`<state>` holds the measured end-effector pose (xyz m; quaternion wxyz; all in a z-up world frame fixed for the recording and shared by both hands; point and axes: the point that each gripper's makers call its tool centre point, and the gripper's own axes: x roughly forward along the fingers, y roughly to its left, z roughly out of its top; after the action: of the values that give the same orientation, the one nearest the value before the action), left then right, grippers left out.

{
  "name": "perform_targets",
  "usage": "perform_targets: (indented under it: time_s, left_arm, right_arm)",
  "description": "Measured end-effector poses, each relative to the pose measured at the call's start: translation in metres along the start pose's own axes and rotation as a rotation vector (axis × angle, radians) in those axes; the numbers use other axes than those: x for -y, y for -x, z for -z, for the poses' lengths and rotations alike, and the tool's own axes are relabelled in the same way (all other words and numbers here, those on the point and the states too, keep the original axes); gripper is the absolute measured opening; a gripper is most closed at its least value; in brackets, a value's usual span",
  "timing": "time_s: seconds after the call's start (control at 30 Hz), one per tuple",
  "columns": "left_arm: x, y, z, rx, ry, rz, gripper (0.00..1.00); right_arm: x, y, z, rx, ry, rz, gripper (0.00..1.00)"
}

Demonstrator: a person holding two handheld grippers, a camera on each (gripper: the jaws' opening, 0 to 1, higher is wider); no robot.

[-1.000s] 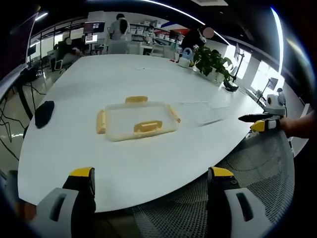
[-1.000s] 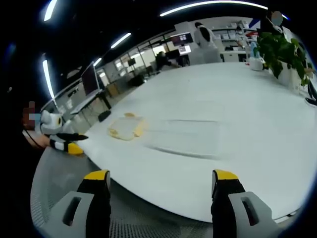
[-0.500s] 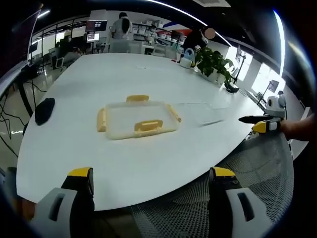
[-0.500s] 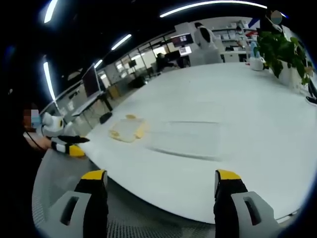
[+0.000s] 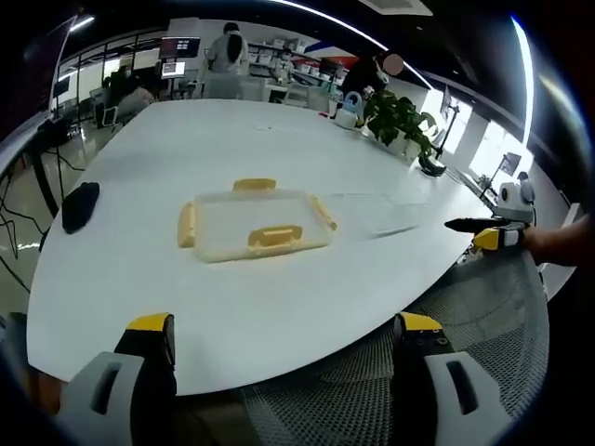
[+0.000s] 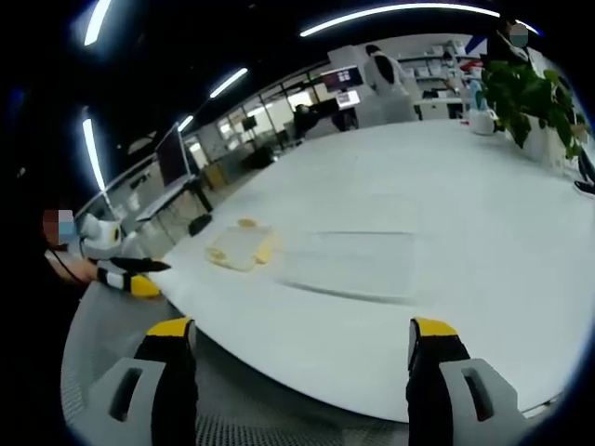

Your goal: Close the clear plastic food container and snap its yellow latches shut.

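Observation:
A clear plastic piece with yellow latches [image 5: 256, 226] on its four sides lies flat on the white table [image 5: 242, 139]. To its right lies a second clear rectangular piece [image 5: 376, 212], apart from it. In the right gripper view the latched piece [image 6: 240, 248] sits left of the clear rectangle [image 6: 353, 263]. My left gripper [image 5: 284, 336] hangs open off the table's near edge, well short of both pieces. My right gripper [image 6: 302, 333] is open too, back from the edge with nothing between its jaws. Each gripper appears in the other's view: the right gripper [image 5: 483, 232] and the left gripper [image 6: 130, 274].
A black object [image 5: 79, 206] lies near the table's left edge. A potted plant [image 5: 400, 116] and a pale jug [image 5: 349, 107] stand at the far right side. A mesh chair [image 5: 483, 325] sits below the near edge. People sit and stand at desks beyond the table.
Both views have shifted slightly with my hands. The two clear pieces lie where they were, and both grippers stay open.

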<state>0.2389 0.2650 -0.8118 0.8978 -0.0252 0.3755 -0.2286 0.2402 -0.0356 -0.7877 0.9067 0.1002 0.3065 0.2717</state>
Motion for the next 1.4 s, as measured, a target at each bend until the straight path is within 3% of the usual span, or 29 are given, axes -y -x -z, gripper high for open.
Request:
perform_targets:
  time_s: [0.3, 0.43, 0.5, 0.73, 1.4]
  left_arm:
    - [0.002, 0.001, 0.001, -0.007, 0.003, 0.007, 0.99]
    - [0.003, 0.002, 0.001, -0.009, 0.014, 0.018, 0.98]
    - [0.005, 0.001, 0.000, -0.015, 0.011, 0.029, 0.97]
    - [0.007, 0.001, -0.006, -0.010, -0.018, 0.043, 0.95]
    - [-0.003, -0.003, -0.019, -0.008, -0.063, 0.052, 0.94]
  right_arm:
    - [-0.002, 0.001, -0.003, 0.011, 0.005, -0.006, 0.94]
    - [-0.005, 0.005, -0.013, 0.040, 0.041, 0.001, 0.93]
    - [-0.002, 0.006, -0.017, 0.046, 0.100, 0.023, 0.95]
    - [-0.013, 0.003, -0.041, 0.094, 0.100, -0.025, 0.91]
    - [-0.021, -0.003, -0.050, 0.090, 0.142, -0.058, 0.89]
